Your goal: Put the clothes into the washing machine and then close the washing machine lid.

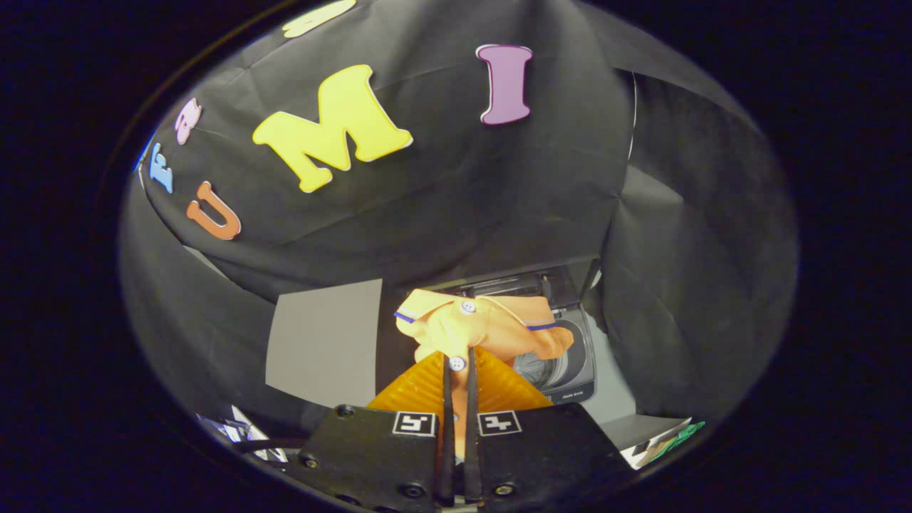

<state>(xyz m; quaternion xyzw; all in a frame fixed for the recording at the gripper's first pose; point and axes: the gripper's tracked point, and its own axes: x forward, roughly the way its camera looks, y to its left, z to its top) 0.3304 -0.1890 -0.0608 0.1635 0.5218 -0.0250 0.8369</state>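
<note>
Gripper (457, 360) jaws nearly closed, pinching an orange shirt (479, 328) with blue-trimmed collar and white buttons. The shirt hangs lifted just ahead, in front of the open washer (570, 370) beyond. Washer label too small to read.

The gripper (457, 363) has its fingers closed on a garment (479, 326), which hangs just ahead of them. Beyond it, slightly right, stands the washing machine (570, 367), lid (531, 283) raised behind its drum.
</note>
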